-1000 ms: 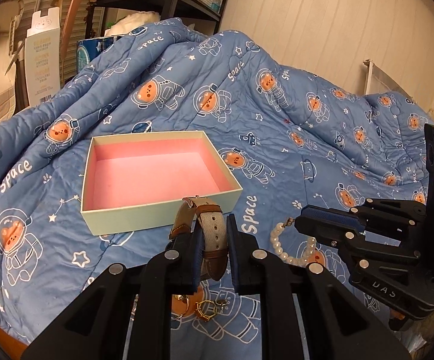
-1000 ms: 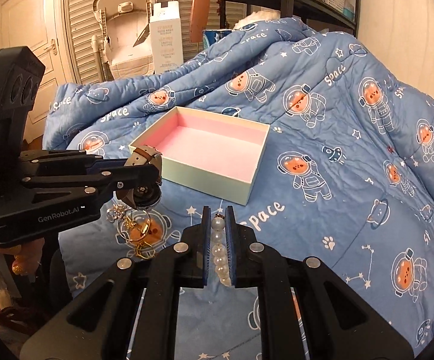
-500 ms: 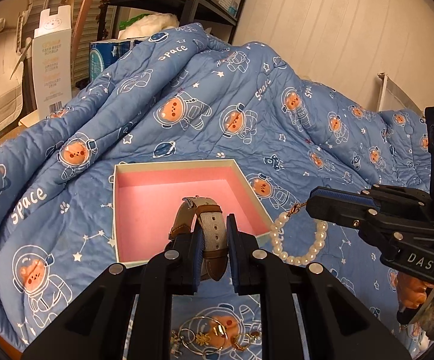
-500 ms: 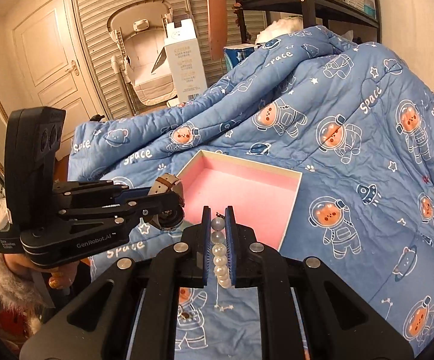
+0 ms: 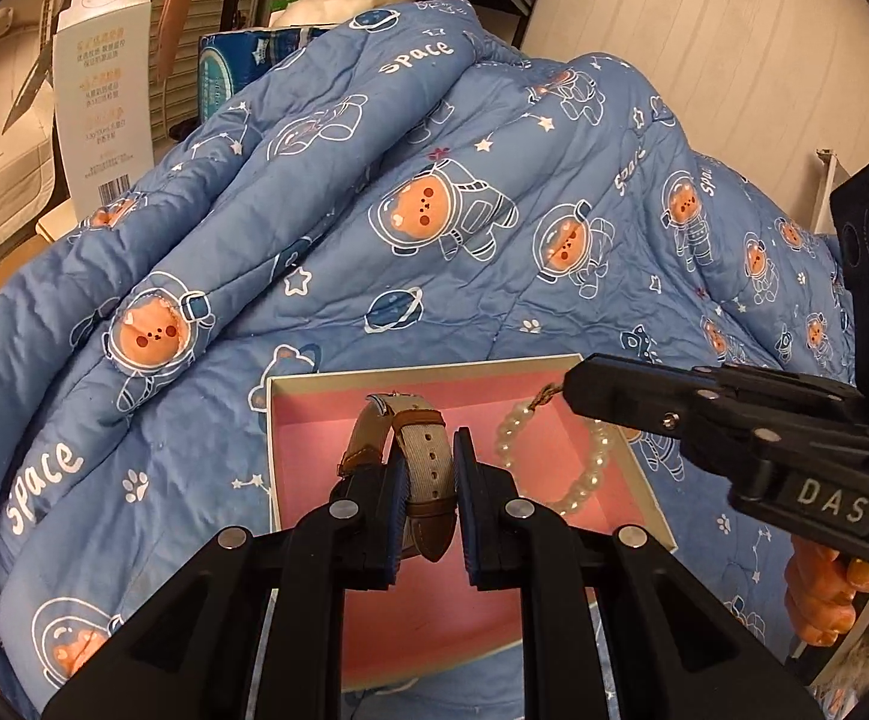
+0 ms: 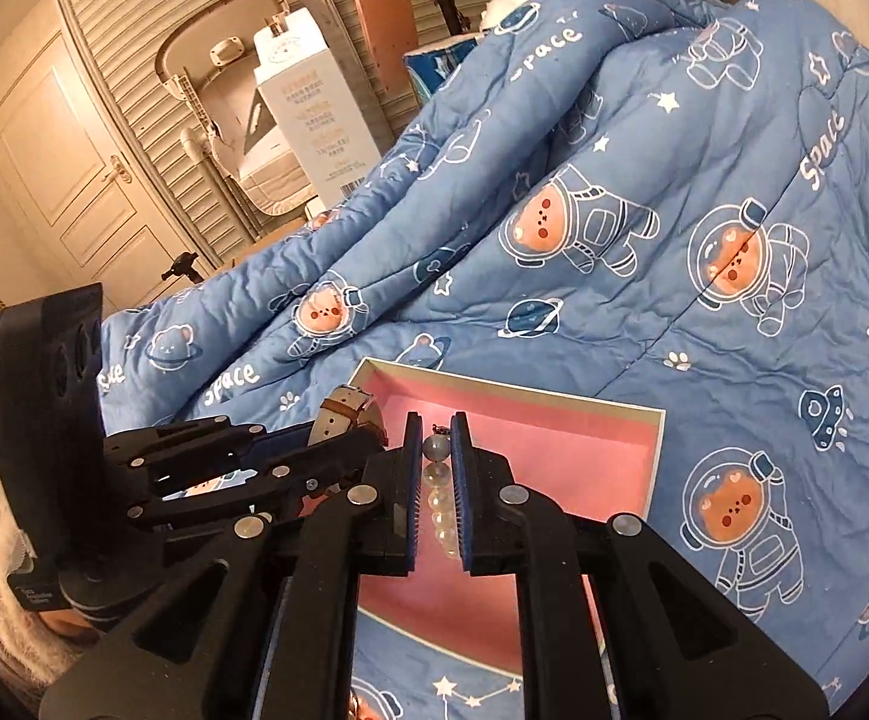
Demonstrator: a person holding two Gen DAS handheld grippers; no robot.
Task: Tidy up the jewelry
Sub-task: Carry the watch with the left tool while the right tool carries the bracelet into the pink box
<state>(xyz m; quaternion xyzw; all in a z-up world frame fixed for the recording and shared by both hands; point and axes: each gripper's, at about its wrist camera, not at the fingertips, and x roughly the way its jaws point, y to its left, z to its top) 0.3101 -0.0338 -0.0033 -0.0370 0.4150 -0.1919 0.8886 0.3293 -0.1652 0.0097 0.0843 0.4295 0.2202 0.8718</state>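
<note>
Both jaws, pinching watch (image 5: 428, 468) and pearl bracelet (image 6: 439, 498), now hang over the pink box (image 5: 314, 456).

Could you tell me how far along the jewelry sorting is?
Nothing lies in the pink-lined box yet. In hand: the left gripper holds the watch and the right gripper the pearl bracelet, both over the box. Left: releasing them inside.

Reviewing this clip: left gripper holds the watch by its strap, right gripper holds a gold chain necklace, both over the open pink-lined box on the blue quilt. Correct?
Not quite. The right gripper is shut on a pearl bracelet, not a gold chain necklace; both wrist views show the white beads. The rest stands: the left gripper holds the watch by its strap, both over the pink-lined box on the blue quilt.
</note>
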